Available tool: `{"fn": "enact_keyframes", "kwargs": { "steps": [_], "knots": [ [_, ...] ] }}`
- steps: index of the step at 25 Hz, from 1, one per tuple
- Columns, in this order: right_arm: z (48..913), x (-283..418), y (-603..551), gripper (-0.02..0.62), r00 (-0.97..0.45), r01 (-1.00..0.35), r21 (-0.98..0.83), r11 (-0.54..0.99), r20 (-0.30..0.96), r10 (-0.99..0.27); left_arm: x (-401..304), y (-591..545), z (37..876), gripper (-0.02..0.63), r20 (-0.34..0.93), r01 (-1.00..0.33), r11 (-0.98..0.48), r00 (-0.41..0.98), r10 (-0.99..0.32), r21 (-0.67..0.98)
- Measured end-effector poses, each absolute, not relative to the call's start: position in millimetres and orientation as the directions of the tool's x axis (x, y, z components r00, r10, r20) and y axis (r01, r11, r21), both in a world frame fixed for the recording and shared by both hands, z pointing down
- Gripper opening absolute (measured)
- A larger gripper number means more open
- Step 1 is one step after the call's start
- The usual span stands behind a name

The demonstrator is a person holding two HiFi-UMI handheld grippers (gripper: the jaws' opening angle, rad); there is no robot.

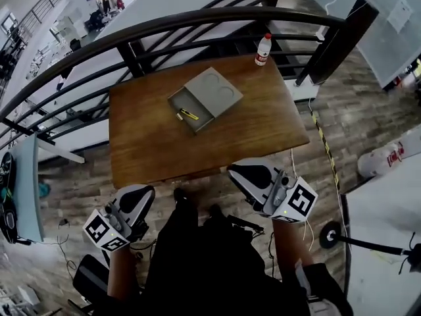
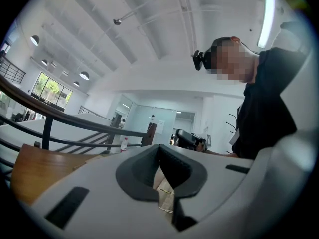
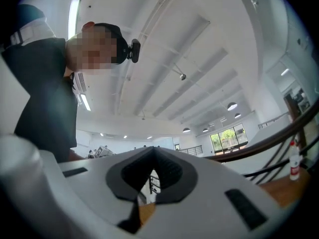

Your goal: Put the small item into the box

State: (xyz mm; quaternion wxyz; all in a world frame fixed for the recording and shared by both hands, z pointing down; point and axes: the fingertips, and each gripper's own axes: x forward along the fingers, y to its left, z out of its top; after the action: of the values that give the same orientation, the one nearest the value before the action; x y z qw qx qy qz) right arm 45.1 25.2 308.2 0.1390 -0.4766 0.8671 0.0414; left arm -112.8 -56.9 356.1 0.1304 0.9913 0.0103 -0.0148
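Note:
A grey box [image 1: 212,92] lies near the middle of the wooden table [image 1: 263,130], its drawer [image 1: 197,120] pulled out toward me. A small yellow item [image 1: 189,114] lies inside the drawer. My left gripper [image 1: 135,199] and right gripper [image 1: 248,175] hang low by my body, off the table's near edge and well away from the box. In the left gripper view the left gripper [image 2: 159,156] has its jaws together with nothing between them. The right gripper [image 3: 152,158] looks the same in its own view. Both gripper views tilt up toward the ceiling and a person.
A white bottle [image 1: 263,49] with a red cap stands at the table's far right corner and also shows as the bottle [image 2: 123,144] and the bottle [image 3: 295,164]. A dark curved railing [image 1: 197,28] runs behind the table. A yellow-black floor strip [image 1: 327,151] lies to the right.

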Motion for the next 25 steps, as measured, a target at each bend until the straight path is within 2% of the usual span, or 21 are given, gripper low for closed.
{"fn": "enact_keyframes", "kwargs": {
  "steps": [4, 9, 15, 25],
  "knots": [
    [313, 44, 52, 0.01, -0.483, -0.838, -0.109, 0.534, -0.304, -0.821, -115, -35, 350, 0.015, -0.003, 0.039, -0.968, 0.999, 0.04, 0.249],
    [330, 33, 68, 0.01, -0.448, -0.859, -0.132, 0.494, -0.271, -0.852, -119, -27, 346, 0.015, -0.013, 0.088, -0.964, 0.996, 0.088, 0.25],
    [337, -24, 65, 0.011, -0.434, -0.877, -0.14, 0.46, -0.18, -0.883, -144, -17, 340, 0.015, -0.099, 0.174, -0.944, 0.983, 0.152, 0.282],
    [339, -126, 67, 0.009, -0.419, -0.878, -0.194, 0.437, -0.127, -0.899, -233, 12, 366, 0.015, -0.139, 0.236, -0.917, 0.97, 0.201, 0.323]
  ]
}}
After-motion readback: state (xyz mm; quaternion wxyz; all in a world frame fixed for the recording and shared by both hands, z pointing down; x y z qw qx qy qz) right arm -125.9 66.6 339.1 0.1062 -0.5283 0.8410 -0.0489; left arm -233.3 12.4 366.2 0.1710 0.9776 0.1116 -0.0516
